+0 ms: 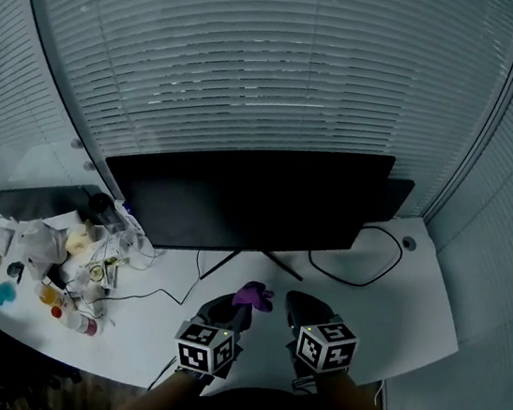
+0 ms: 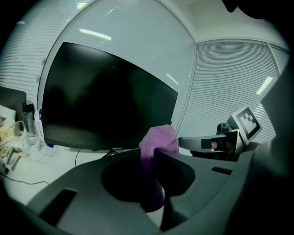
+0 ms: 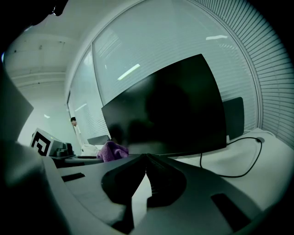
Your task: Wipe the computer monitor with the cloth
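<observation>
A wide black monitor (image 1: 253, 197) stands on the white desk (image 1: 413, 307), screen dark (image 2: 105, 101) (image 3: 174, 110). My left gripper (image 1: 240, 305) is shut on a purple cloth (image 1: 253, 296) (image 2: 158, 143), held just in front of the monitor's stand. The cloth bunches above the jaws and hangs down between them. My right gripper (image 1: 304, 305) is beside it on the right, its jaws closed together with nothing between them (image 3: 146, 158). The cloth (image 3: 111, 150) shows at the left in the right gripper view.
Clutter of bottles, a plastic bag and cables (image 1: 77, 269) covers the desk's left part, with a dark laptop (image 1: 35, 199) behind it. A black cable (image 1: 371, 263) loops on the right. Window blinds (image 1: 277, 60) rise behind the monitor.
</observation>
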{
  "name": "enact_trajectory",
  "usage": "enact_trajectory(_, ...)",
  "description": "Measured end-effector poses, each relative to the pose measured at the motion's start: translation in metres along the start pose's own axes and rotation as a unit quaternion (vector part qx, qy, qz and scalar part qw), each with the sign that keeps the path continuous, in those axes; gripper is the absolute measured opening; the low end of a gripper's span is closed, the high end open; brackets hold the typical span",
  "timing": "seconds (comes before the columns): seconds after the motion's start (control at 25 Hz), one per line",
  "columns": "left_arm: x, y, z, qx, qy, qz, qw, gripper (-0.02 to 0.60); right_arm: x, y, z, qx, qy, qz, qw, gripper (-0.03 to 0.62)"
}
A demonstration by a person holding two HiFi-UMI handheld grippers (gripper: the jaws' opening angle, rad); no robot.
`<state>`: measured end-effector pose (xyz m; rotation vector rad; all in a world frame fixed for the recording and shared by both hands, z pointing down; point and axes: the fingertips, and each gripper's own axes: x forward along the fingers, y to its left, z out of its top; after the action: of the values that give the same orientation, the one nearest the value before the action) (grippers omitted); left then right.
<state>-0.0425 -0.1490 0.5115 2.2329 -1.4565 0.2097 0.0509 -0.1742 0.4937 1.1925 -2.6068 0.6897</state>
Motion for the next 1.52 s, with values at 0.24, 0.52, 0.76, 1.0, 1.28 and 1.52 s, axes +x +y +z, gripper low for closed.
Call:
enact_trajectory(0.24, -0.018, -0.004, -0.023, -0.015, 0.013, -0.002, 0.9998, 0.071, -0.013, 0.015, -0.023, 0.004, 0.010, 0.003, 1.000, 0.023)
enact_trajectory(0.52, -0.026, -0.005, -0.037, -0.018, 0.026, -0.008, 0.9995, 0.071, -0.023, 0.026, -0.047, 0.014, 0.019, -0.002, 1.000, 0.023)
enact_trajectory(0.76, -0.026, -0.009, -0.039, -0.001, 0.025, -0.015, 0.9996, 0.071, -0.024, 0.029, -0.053, 0.011, 0.018, -0.003, 1.000, 0.023)
enact_trajectory(1.0, -0.030, -0.010, -0.043, -0.004, 0.031, -0.021, 0.9993, 0.071, -0.026, 0.032, -0.057, 0.017, 0.019, -0.007, 1.000, 0.023)
enact_trajectory(1.28, -0.031, -0.008, -0.046, -0.007, 0.033, -0.020, 0.9992, 0.070, -0.025, 0.033, -0.060, 0.020, 0.022, -0.006, 1.000, 0.023)
enact_trajectory(1.52, -0.031, -0.006, -0.045, -0.011, 0.034, -0.019, 0.9992, 0.070, -0.024, 0.031, -0.059, 0.027, 0.023, -0.006, 0.999, 0.023)
